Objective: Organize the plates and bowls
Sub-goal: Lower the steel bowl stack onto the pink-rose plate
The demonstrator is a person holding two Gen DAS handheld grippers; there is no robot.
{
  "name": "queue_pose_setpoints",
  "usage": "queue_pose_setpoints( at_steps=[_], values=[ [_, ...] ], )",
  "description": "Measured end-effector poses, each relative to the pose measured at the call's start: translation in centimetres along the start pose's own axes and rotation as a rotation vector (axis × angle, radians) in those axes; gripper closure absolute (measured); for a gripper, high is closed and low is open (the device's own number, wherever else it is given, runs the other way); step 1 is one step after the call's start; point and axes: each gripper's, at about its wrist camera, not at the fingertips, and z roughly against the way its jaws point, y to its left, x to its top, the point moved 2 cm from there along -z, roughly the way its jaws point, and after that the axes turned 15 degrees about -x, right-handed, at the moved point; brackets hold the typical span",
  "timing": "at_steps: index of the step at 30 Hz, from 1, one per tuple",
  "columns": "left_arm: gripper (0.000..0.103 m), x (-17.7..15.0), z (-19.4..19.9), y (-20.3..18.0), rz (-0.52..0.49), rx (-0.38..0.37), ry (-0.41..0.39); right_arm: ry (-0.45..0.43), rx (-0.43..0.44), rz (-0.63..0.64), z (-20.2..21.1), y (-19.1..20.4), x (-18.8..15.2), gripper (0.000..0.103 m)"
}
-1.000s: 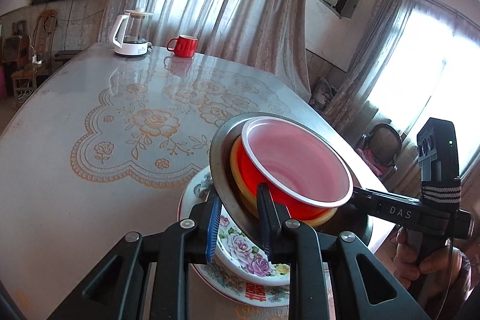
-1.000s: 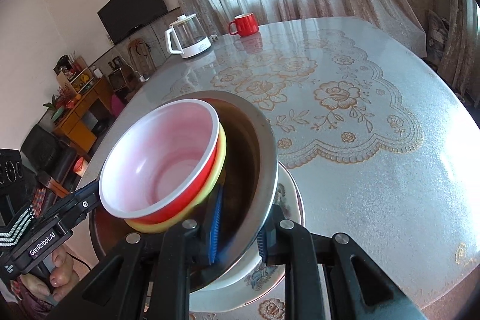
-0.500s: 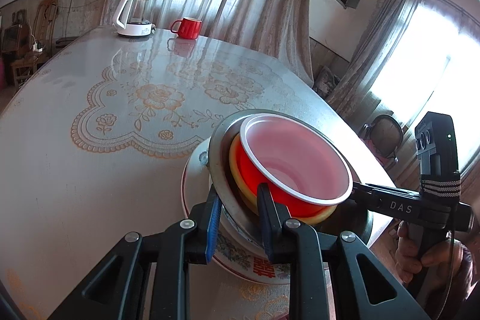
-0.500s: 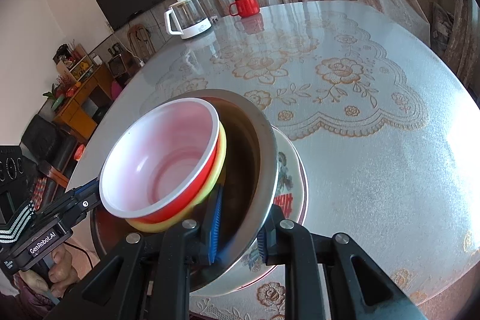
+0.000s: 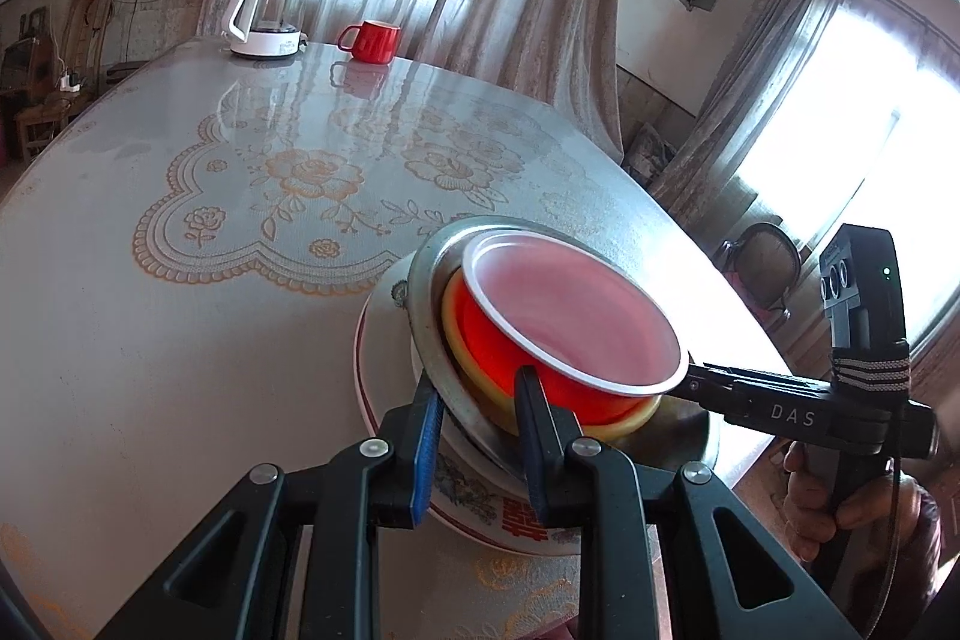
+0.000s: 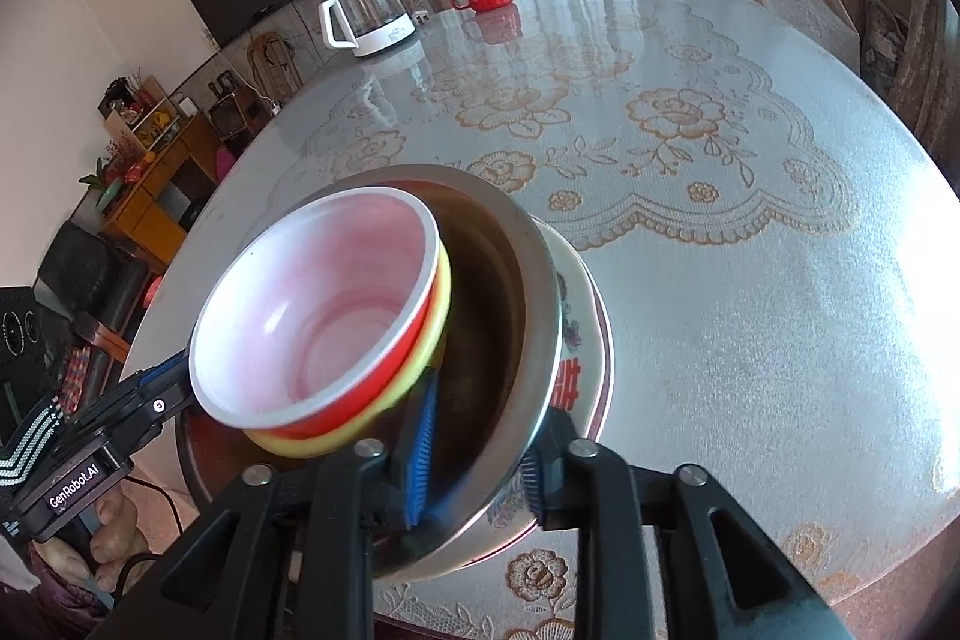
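Tongs first: we are clamping the left tongs (image 5: 477, 436) on the steel bowl's (image 6: 528, 292) near rim, while the right tongs (image 6: 477, 451) are opening around its opposite rim. Inside it we are seeing the red bowl (image 5: 570, 316) nested in a yellow bowl (image 6: 435, 334), all settling on the flowered plate (image 5: 384, 340) at the desk (image 5: 180, 340) edge. Stacking seems nearly finished; releasing remains. We are reading "DAS" and "GenRobot.AI" on the handles.

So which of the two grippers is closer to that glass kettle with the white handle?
Left, probably, though both are far. The left gripper clamps the round steel bowl's rim on the kettle's side; the right gripper, jaws opening, straddles the opposite rim.
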Motion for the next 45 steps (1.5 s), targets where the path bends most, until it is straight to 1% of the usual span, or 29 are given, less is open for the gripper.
queue_pose_setpoints(
  at_steps=[4,9,11,16,20,25,33,35,39,45],
  values=[
    [0.079,-0.3,-0.1,-0.1,-0.008,0.004,0.006,-0.003,-0.006,0.007,0.0,-0.1,-0.4,0.073],
    [0.079,-0.4,0.0,-0.1,-0.011,0.001,0.006,-0.028,-0.04,0.043,0.2,0.1,-0.6,0.078],
    [0.079,-0.5,0.1,-0.3,-0.017,0.002,0.006,-0.031,-0.045,0.048,0.2,0.1,-0.7,0.078],
    [0.079,-0.5,0.1,-0.3,-0.018,0.001,0.01,-0.041,-0.068,0.066,0.1,0.3,-0.7,0.078],
    [0.077,-0.4,-0.2,-0.4,-0.028,0.021,0.014,-0.028,-0.066,0.064,0.0,0.2,-0.5,0.078],
    [0.076,-0.6,-0.4,-0.5,-0.039,0.034,0.015,-0.034,-0.092,0.082,0.1,0.6,-0.4,0.077],
    [0.076,-0.7,-0.4,-0.7,-0.055,0.049,0.013,-0.034,-0.093,0.08,0.2,0.5,-0.5,0.076],
    [0.076,-0.7,-0.4,-0.8,-0.057,0.05,0.013,-0.035,-0.093,0.078,0.2,0.4,-0.6,0.073],
    [0.074,-0.7,-0.4,-0.6,-0.054,0.055,0.011,-0.042,-0.087,0.072,0.5,0.3,-0.8,0.072],
    [0.074,-0.9,-0.2,-0.6,-0.057,0.057,0.006,-0.072,-0.039,0.081,1.5,0.2,-1.6,0.072]
  ],
)
